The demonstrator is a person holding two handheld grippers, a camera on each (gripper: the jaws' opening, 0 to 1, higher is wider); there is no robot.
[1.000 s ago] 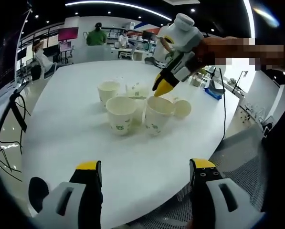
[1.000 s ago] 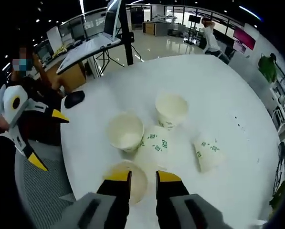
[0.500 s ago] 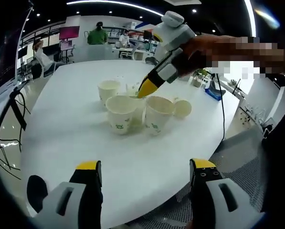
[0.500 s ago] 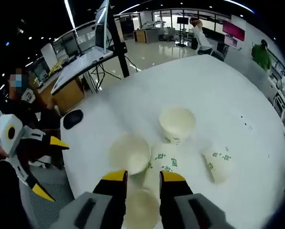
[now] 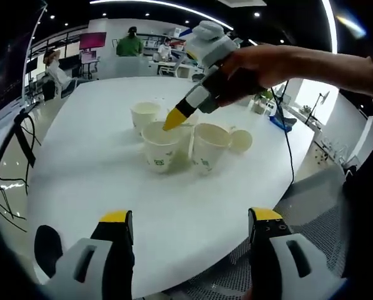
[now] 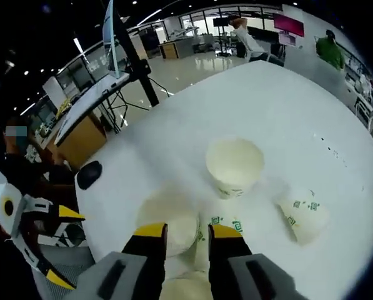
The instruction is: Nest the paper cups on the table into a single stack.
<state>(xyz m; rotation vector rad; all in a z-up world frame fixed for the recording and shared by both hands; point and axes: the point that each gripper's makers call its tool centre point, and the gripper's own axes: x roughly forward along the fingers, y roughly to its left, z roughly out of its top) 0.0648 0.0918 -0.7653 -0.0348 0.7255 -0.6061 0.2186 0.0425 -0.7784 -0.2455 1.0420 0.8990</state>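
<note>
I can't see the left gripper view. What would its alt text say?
A hand-held tool with yellow tips reaches down over a cluster of white paper cups with green print on a round white table. This view's own tool waits open at the near edge; office desks and people stand behind.

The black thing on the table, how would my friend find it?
Start at the round white table. Near its edge, away from the paper cups, lies a small black oval thing, perhaps a computer mouse. It is the only dark item among pale cups.
</note>
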